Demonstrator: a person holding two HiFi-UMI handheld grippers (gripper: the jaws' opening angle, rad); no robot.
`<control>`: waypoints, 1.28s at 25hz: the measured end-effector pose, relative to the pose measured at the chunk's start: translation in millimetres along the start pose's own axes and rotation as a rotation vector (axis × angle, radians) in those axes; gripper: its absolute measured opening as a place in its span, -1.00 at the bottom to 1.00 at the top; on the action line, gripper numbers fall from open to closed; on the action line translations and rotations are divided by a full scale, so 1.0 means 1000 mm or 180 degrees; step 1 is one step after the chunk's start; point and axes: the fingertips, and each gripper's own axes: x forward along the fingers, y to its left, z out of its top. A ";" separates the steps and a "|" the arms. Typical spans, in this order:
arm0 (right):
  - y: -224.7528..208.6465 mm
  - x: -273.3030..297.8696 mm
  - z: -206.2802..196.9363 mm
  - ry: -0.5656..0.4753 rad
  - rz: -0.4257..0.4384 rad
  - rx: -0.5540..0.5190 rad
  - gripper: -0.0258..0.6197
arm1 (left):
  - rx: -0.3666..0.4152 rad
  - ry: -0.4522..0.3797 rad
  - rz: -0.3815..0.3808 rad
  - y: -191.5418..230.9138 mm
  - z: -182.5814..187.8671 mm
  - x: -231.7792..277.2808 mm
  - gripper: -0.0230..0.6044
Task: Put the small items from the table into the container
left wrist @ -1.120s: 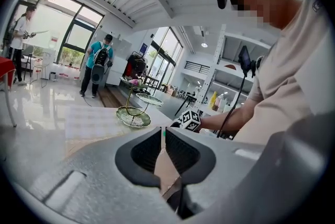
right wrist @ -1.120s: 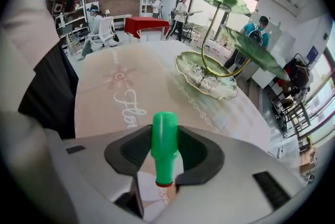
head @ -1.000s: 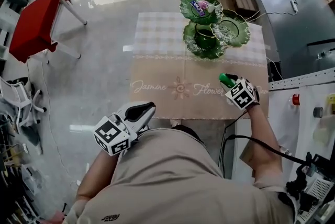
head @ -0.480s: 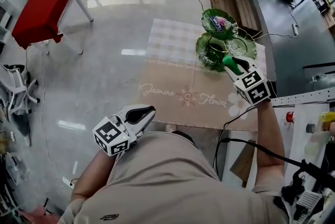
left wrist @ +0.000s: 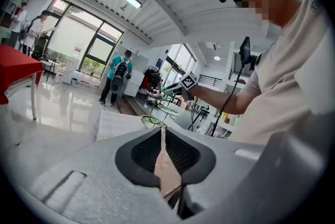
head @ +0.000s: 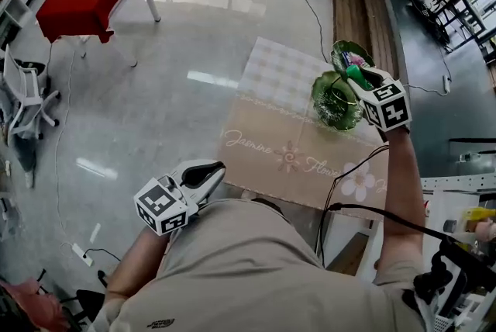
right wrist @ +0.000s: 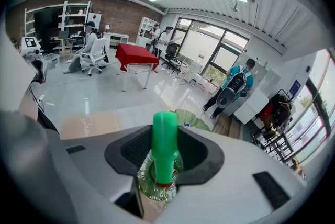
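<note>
Within right claw [right wrist: 166, 135], green bottle [right wrist: 165, 157].

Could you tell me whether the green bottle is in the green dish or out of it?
Out: the green bottle sits clamped between the right gripper's fingers, with the green dish below.

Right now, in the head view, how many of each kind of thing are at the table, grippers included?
Grippers: 2, the left gripper and the right gripper
Green glass dishes in view: 2, the near dish and the far dish
Green bottle, held in the right gripper: 1
Small packet in the far dish: 1
Total: 6
</note>
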 end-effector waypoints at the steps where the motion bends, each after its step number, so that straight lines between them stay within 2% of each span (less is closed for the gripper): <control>1: -0.003 0.006 0.004 0.0011 0.0005 0.0032 -0.42 | -0.0015 -0.0022 0.0039 0.002 0.000 -0.003 -0.90; 5: -0.014 0.030 0.011 0.0103 0.0011 0.0104 -0.42 | -0.0084 -0.0089 0.0197 0.008 -0.002 -0.017 -0.90; 15: -0.026 0.076 -0.003 0.0382 0.0139 0.0284 -0.39 | -0.0241 -0.0171 0.0493 0.015 -0.016 -0.039 -0.90; 23: -0.028 0.069 0.004 0.0244 0.0041 0.0309 -0.39 | -0.0256 -0.0167 0.0451 0.014 -0.012 -0.047 -0.90; 32: -0.016 0.027 0.008 0.0038 -0.0251 0.0376 -0.41 | -0.0187 -0.0102 0.0230 0.012 -0.010 -0.057 -0.90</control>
